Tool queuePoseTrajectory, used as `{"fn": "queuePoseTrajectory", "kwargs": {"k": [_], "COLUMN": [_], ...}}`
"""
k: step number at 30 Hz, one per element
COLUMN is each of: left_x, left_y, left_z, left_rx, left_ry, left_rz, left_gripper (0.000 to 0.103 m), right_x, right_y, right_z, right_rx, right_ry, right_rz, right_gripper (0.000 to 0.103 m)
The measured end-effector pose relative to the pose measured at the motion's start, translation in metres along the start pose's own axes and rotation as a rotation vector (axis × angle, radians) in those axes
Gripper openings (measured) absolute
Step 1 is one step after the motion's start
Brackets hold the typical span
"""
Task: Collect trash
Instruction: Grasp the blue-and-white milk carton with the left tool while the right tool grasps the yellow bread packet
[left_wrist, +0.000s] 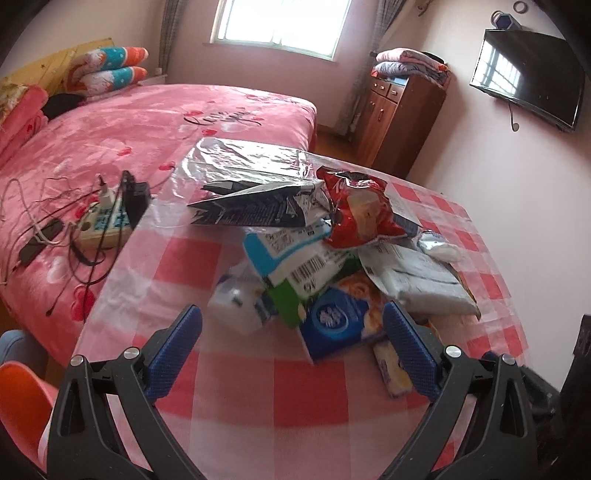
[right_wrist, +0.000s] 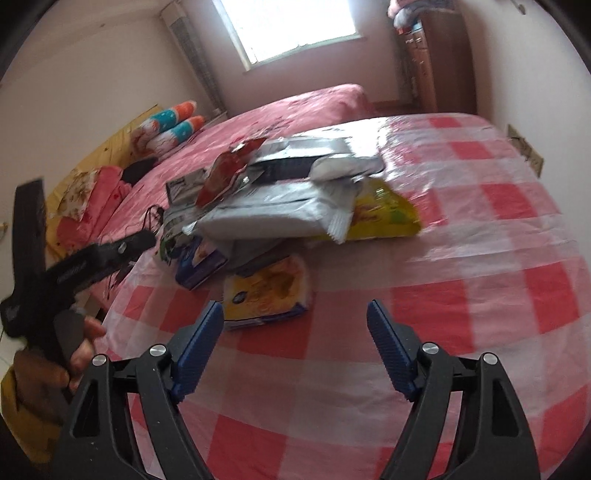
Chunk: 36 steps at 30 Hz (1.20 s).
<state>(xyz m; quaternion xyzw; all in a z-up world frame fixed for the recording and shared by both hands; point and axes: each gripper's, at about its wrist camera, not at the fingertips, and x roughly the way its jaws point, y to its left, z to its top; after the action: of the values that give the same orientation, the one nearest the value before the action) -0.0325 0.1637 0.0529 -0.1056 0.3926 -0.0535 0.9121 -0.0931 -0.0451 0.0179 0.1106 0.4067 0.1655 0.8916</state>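
Note:
A heap of wrappers lies on the red-checked table (left_wrist: 258, 387). In the left wrist view it holds a red snack bag (left_wrist: 362, 210), a black and silver foil bag (left_wrist: 258, 210), a white and blue barcode pack (left_wrist: 295, 258), a white tissue pack (left_wrist: 424, 284) and a blue packet (left_wrist: 336, 325). My left gripper (left_wrist: 291, 328) is open just short of the heap, nothing pressed by its pads. My right gripper (right_wrist: 295, 325) is open above the cloth. A yellow tissue pack (right_wrist: 266, 291) lies just beyond its left finger. The red snack bag (right_wrist: 225, 173) tops the heap.
A pink-covered bed (left_wrist: 147, 129) borders the table's far side, with a power strip and tangled cables (left_wrist: 103, 221) on it. A wooden cabinet (left_wrist: 399, 110) and a wall TV (left_wrist: 528, 77) stand at the right. An orange chair (left_wrist: 22, 398) is at lower left. A hand (right_wrist: 85, 339) holds the left tool.

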Motion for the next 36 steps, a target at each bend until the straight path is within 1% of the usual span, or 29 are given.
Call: {"fn": "queuePoseTrajectory", "kwargs": {"k": [2,4,5,6,8,10,11,12,14,16,18,23,25,27,30,36], "left_x": [0.008,0.017,0.021,0.027,0.036,0.044,0.046,0.051,0.053,0.056,0.057,0.055,0.052,0.047,0.040,0.019], "left_y": [0.003,0.005,0.007,0.010,0.015,0.018,0.020,0.022,0.025,0.028,0.027,0.025,0.026,0.025,0.026,0.029], "left_z": [0.006,0.012,0.015,0.019,0.024,0.026,0.027,0.029,0.029,0.031,0.030,0.024,0.021,0.017,0.010,-0.010], "left_rx": [0.000,0.014,0.017,0.006,-0.024,-0.044,-0.049,-0.063,-0.098,-0.114,-0.121,-0.141,-0.155,-0.157,-0.162,-0.179], "left_ry": [0.010,0.019,0.025,0.042,0.062,0.077,0.078,0.084,0.085,0.095,0.092,0.078,0.076,0.067,0.061,0.052], "left_rz": [-0.022,-0.029,-0.036,-0.056,-0.092,-0.095,-0.087,-0.097,-0.123,-0.143,-0.153,-0.138,-0.139,-0.132,-0.129,-0.139], "left_gripper": [0.098,0.098,0.098,0.098,0.094,0.076,0.073,0.069,0.066,0.053,0.048,0.043,0.041,0.040,0.038,0.034], "right_x": [0.008,0.015,0.019,0.021,0.026,0.032,0.035,0.039,0.045,0.048,0.053,0.058,0.059,0.058,0.058,0.049], "right_y": [0.003,0.006,0.008,0.009,0.013,0.016,0.019,0.021,0.027,0.031,0.033,0.042,0.043,0.043,0.042,0.037], "right_z": [0.000,0.001,0.001,0.001,0.001,0.002,0.002,0.003,0.004,0.005,0.006,0.005,0.004,0.002,0.002,-0.002], "right_rx": [-0.011,-0.021,-0.029,-0.034,-0.048,-0.061,-0.070,-0.078,-0.102,-0.119,-0.133,-0.178,-0.191,-0.201,-0.215,-0.198], "right_ry": [0.020,0.039,0.045,0.048,0.056,0.069,0.073,0.076,0.082,0.082,0.090,0.101,0.101,0.099,0.100,0.093], "right_rz": [0.011,0.018,0.013,0.007,0.002,-0.003,-0.009,-0.016,-0.033,-0.045,-0.073,-0.140,-0.170,-0.192,-0.196,-0.166], "right_gripper": [0.080,0.082,0.085,0.088,0.089,0.089,0.089,0.089,0.089,0.089,0.089,0.089,0.084,0.076,0.072,0.067]}}
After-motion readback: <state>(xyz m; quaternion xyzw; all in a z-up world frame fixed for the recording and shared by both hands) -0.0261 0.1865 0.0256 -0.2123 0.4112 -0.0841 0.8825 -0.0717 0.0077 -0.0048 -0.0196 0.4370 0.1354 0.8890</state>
